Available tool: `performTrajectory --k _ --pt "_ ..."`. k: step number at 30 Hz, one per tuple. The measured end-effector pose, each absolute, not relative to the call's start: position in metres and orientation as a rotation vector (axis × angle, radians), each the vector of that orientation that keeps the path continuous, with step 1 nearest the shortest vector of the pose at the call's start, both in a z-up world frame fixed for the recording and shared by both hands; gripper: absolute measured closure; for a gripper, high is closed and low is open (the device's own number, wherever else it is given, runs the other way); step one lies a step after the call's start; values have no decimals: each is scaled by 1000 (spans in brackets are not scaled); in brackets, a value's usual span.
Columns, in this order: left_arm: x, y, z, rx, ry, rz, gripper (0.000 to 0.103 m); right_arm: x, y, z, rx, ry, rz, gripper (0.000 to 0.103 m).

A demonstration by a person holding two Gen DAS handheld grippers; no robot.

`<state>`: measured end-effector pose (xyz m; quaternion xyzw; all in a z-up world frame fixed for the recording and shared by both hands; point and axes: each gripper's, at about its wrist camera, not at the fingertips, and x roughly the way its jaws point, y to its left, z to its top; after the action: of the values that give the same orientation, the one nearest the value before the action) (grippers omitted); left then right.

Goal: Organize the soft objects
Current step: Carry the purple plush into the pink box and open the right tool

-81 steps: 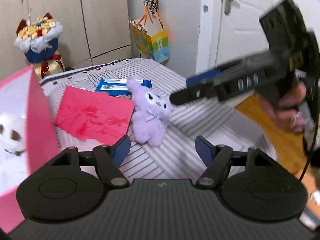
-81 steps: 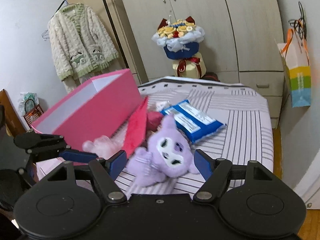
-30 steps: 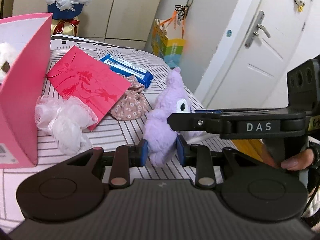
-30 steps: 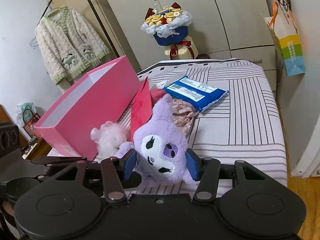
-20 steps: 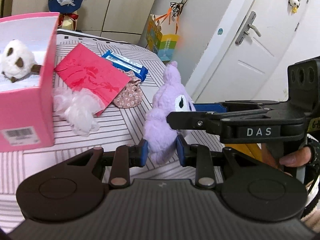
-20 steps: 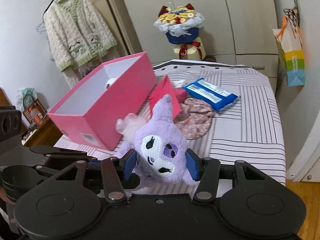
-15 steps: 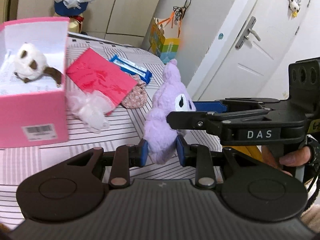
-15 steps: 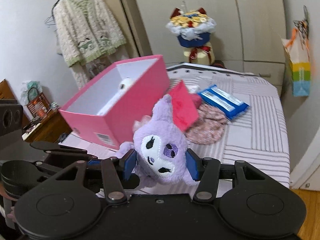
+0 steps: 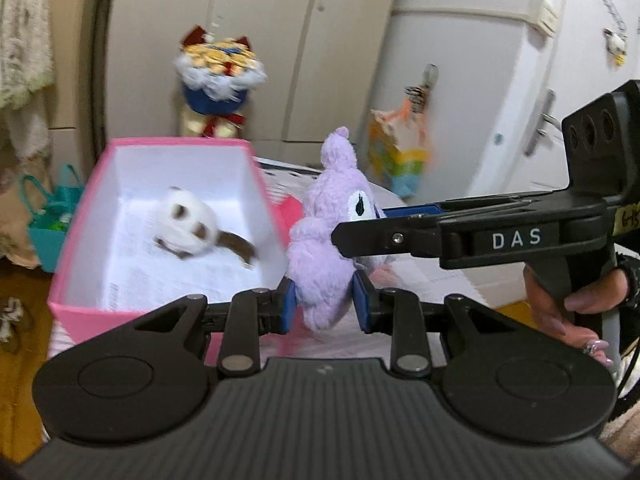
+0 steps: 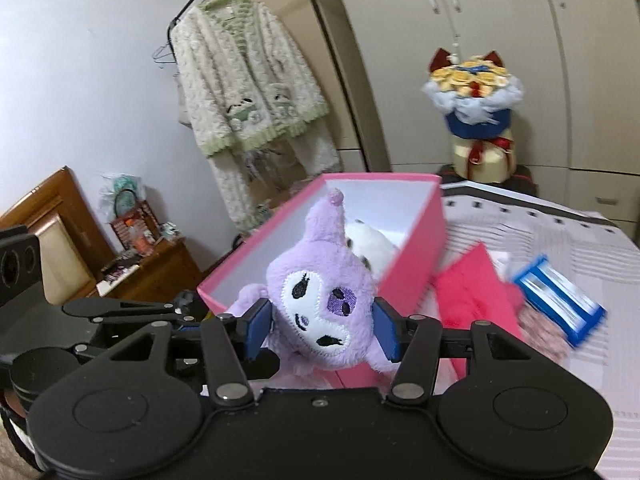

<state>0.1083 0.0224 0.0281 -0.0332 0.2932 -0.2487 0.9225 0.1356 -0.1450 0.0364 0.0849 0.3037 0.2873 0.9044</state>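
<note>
Fuzzy lilac plush doll, pinched at head by right gripper and at lower body by left gripper, held aloft beside open pink cardboard box containing white plush, presumably for depositing inside.

Plush toy held over the bed, beside the open box.

The left gripper clamps the toy low on its body; the right gripper clamps its head from the toy's other side. A second stuffed animal lies in the box, left of the held toy. Right of the box on the bed lie a folded cloth and, farther right, a packet. A bouquet stands behind the bed, before the wardrobe.
</note>
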Motion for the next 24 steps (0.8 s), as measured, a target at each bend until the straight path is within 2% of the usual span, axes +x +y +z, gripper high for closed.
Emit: performTrajectory --k 14,24 --pt "202 69 -12 -125 703 -390 75 242 -92 -4 180 762 630 43" --pt "226 69 -28 -107 768 -358 72 269 -75 -11 111 843 616 42"
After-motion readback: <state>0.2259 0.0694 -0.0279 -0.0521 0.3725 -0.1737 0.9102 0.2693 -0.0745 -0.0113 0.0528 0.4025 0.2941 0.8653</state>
